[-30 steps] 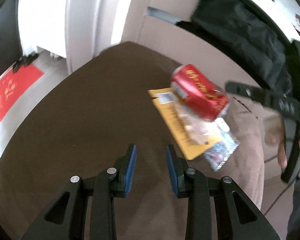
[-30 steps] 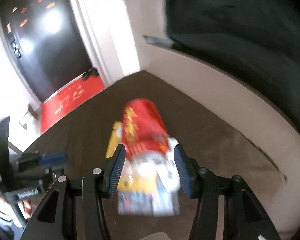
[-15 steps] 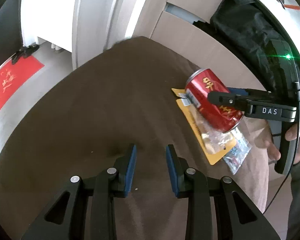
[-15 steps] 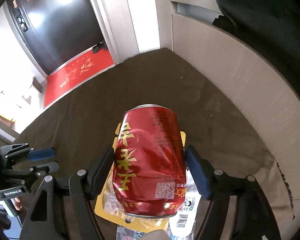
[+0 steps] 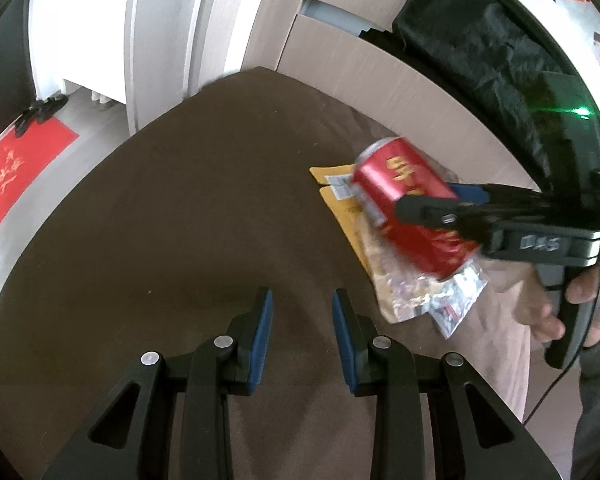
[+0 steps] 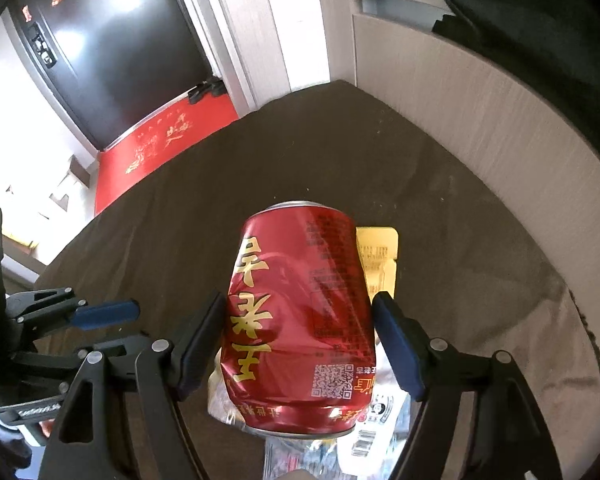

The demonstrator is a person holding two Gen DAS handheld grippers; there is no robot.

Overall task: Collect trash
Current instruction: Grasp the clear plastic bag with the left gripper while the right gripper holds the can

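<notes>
Gripping a dented red drink can (image 6: 300, 316), the right hand-held gripper (image 6: 300, 344) hides much of the yellow packet (image 6: 380, 256) and crinkled clear wrappers (image 5: 432, 300) beneath, on the brown cloth-covered desk (image 5: 180, 220). Left hand-held gripper (image 5: 302, 340) hovers released, pads apart, holding nothing.

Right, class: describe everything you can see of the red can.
The red can looks like thin metal, with gold Chinese characters, small print and a QR code. Its wall is dented and creased near the end closest to the camera. It points lengthwise away from the right gripper, whose blue pads press both sides. It sits over a yellow packet and clear wrappers on the brown surface; whether it still touches them is unclear.
</notes>
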